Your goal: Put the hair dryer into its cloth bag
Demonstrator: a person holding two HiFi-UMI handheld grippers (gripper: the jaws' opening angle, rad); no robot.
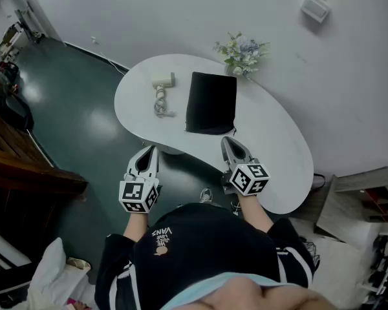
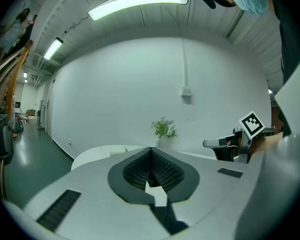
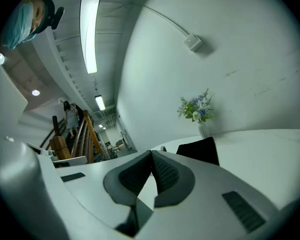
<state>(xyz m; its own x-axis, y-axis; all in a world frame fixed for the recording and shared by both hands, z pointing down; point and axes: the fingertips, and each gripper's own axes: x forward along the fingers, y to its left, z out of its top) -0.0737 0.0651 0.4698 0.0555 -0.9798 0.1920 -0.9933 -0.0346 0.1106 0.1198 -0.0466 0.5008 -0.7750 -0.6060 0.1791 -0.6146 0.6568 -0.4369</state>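
A white curved table (image 1: pixel 271 147) stands on a dark green floor (image 1: pixel 71 108) by a white wall (image 1: pixel 181 11), with flowers (image 1: pixel 241 51) at its far edge. The hair dryer (image 1: pixel 161 82) lies left of the flat black cloth bag (image 1: pixel 211 102), apart from it. The left gripper (image 1: pixel 149 152) and right gripper (image 1: pixel 229 144) are clenched and empty, at the near edge

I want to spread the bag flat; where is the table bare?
The table is bare at its right end, right of the black bag. A narrow strip lies free between bag and hair dryer. It is crowded near the flowers.
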